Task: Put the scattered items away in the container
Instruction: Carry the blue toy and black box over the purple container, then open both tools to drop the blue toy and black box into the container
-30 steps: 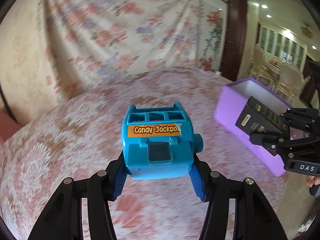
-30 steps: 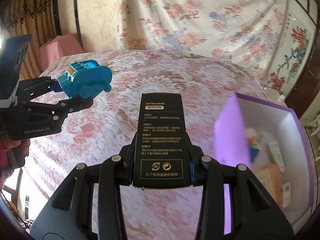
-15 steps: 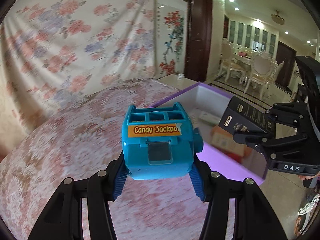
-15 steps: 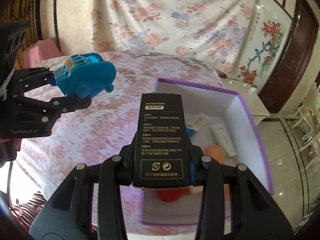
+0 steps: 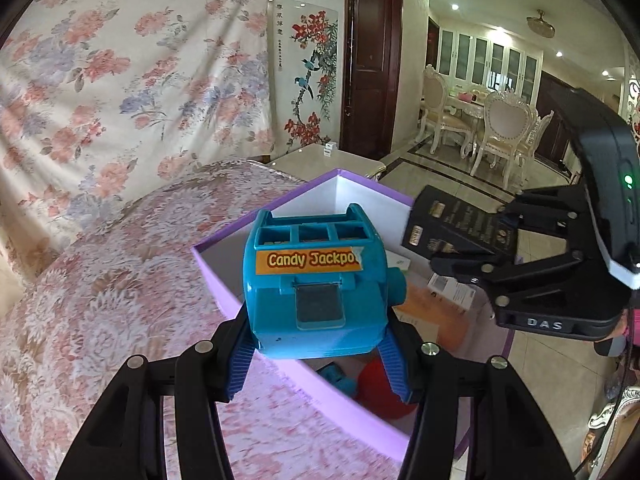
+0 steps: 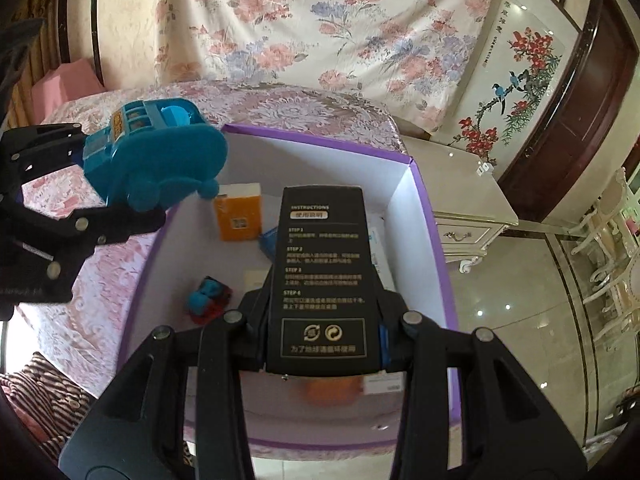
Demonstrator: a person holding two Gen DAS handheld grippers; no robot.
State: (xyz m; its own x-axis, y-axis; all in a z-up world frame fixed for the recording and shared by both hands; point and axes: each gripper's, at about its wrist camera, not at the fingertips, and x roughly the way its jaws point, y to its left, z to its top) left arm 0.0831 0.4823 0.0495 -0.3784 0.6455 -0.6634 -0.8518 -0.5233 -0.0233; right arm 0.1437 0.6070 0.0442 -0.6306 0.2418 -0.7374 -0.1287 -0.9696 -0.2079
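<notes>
My left gripper (image 5: 316, 364) is shut on a blue "Candy Jackpot" toy (image 5: 316, 280), held above the near left wall of the purple box (image 5: 288, 372). In the right wrist view that toy (image 6: 156, 160) hangs over the box's left rim (image 6: 148, 264). My right gripper (image 6: 324, 364) is shut on a black instruction box (image 6: 324, 276), held over the open purple box. The left wrist view shows the same black box (image 5: 456, 228) on the right. Inside lie an orange pack (image 6: 238, 216), a small blue-and-red toy (image 6: 208, 300) and several white packets.
The purple box sits at the edge of a bed with a pink floral cover (image 5: 100, 300). A cream bedside cabinet (image 6: 460, 208) stands beyond it on a glossy tiled floor. A flowered sheet (image 6: 320, 20) hangs behind. Dining chairs (image 5: 504, 136) stand far off.
Both grippers have carried their items from over the bed to above the purple box. The box's inside now fills the right wrist view. Both grips are unchanged.
</notes>
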